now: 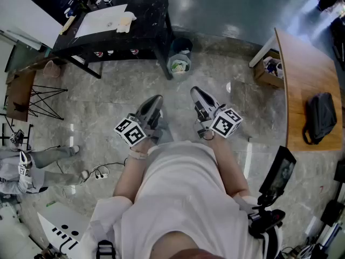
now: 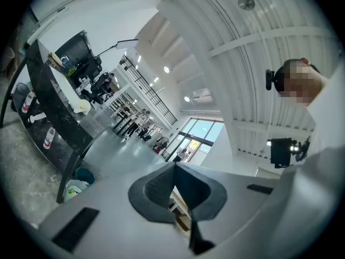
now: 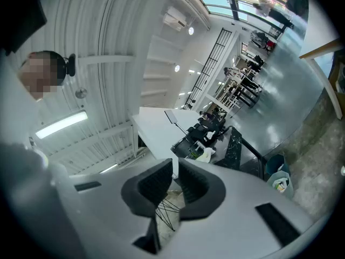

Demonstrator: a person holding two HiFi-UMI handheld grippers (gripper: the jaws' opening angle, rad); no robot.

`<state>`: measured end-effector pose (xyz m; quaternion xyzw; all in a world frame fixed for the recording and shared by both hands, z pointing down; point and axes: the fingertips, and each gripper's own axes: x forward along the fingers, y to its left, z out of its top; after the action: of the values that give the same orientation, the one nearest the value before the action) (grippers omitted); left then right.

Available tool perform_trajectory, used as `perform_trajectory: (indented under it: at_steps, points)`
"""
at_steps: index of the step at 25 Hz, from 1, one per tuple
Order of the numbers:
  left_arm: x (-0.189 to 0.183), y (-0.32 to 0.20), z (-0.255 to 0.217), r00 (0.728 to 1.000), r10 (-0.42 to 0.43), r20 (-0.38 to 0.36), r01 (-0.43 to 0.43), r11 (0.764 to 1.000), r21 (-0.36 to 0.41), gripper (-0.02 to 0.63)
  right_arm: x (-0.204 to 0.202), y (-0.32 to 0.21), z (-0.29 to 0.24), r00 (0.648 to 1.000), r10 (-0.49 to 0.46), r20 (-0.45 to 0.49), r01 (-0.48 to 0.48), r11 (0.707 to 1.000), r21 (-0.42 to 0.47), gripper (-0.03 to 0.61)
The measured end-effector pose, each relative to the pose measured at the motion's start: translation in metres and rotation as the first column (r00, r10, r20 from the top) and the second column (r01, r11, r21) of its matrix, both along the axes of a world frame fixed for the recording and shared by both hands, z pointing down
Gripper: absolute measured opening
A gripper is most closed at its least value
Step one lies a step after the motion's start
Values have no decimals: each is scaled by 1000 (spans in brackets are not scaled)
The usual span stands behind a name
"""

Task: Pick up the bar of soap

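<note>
two grippers held side by side, apart, in front of a person's white shirt [image 1: 183,193], over a grey stone floor [image 1: 108,96]. left gripper [image 1: 155,101]: tips toward the top of the head view, marker cube [image 1: 130,131] at its rear; in the left gripper view its dark fingers [image 2: 155,189] are pressed together with nothing between them. right gripper [image 1: 196,93]: likewise pointing toward the top of the head view, with its cube [image 1: 226,122] behind; in the right gripper view its fingers [image 3: 153,185] are closed, only a thin slit left near the tips, and nothing is pinched. both are empty. soap: it cannot be picked out in any view; the only likely place is the black table [image 1: 148,9] well ahead of both grippers, where a white sheet [image 1: 99,19], a crumpled pale thing [image 1: 126,21] and a few small items lie, all too small to name. neither gripper is near that table. a bin [image 1: 180,63] with a bag in it stands just beside the table's near right leg. right edge of the head view: a curved wooden desk [image 1: 302,63] bearing a black bag [image 1: 321,117], with a cardboard box [image 1: 268,69] on the floor beside it. left edge: a second person [image 1: 32,166] low on the floor, a power strip [image 1: 101,174] near their feet.
</note>
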<state>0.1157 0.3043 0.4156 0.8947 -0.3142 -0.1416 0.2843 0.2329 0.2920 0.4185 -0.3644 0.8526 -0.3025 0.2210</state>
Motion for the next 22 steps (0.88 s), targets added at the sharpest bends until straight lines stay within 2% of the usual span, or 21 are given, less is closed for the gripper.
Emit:
perform_trajectory:
  at_steps: [12,16,22]
  points:
    - [-11,-48,10,1000,27,-10,-27,1000,-8,7,-12,-46,13,1000,13,-9,-13,1000,-5,31]
    - [-27,-85,18,999,42,-27,-43,999,-1,8,-25,-82,13,999,31,-17,-31,999,-24,31]
    - [-65,-160,29,999,31,-32,-33,999,-43,8,-61,-153,32,999,31,-33,-33,998,-60,31]
